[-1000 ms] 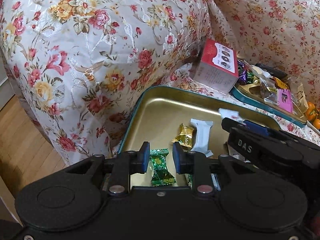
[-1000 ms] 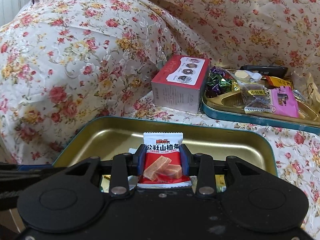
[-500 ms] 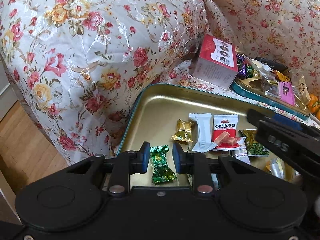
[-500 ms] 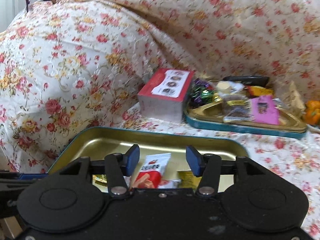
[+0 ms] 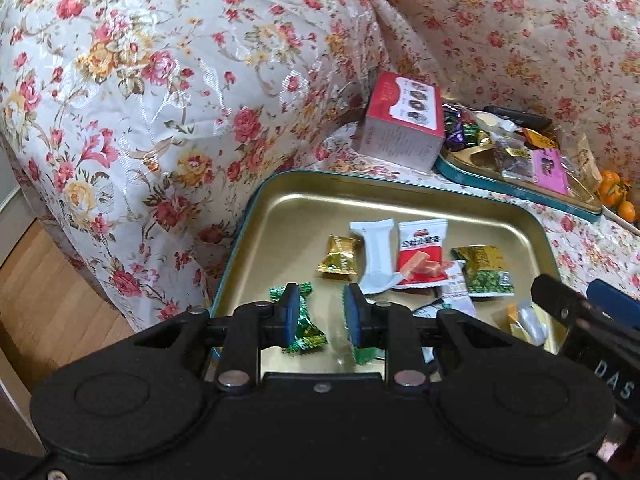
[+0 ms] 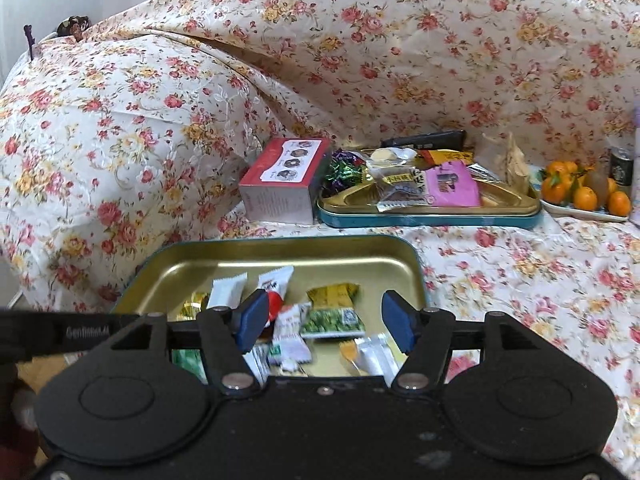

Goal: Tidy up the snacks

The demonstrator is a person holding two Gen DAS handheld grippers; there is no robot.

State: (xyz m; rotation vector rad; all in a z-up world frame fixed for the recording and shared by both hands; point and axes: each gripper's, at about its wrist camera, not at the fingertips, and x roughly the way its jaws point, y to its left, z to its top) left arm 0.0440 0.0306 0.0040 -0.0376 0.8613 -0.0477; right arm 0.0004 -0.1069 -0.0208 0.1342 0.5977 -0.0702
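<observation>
On a sofa draped in floral cloth [image 6: 400, 60], the near tin tray [image 6: 380, 250] now carries one more snack: the red hawthorn-strip packet [image 5: 422, 254], held fast between the right claw's fingers a second ago, lies flat near the tray's middle, just right of the white wrapper [image 5: 374, 256] and touching the green-and-gold packet [image 5: 486, 270] side of the pile. The right claw [image 6: 324, 320] has since let go and drawn back toward the near right, its jaws spread wide and empty. The left claw [image 5: 318, 312] hovers over the tray's near left corner, jaws narrow with nothing between them, above the green twist candy [image 5: 306, 328]. The far tray [image 6: 432, 216], beside the red box [image 6: 286, 184], is heaped with purple and green sweets and a pink packet [image 6: 452, 190], so the sorting looks only partly done; the next fetch would likely come from there. A plate of oranges [image 6: 584, 194] sits at far right.
</observation>
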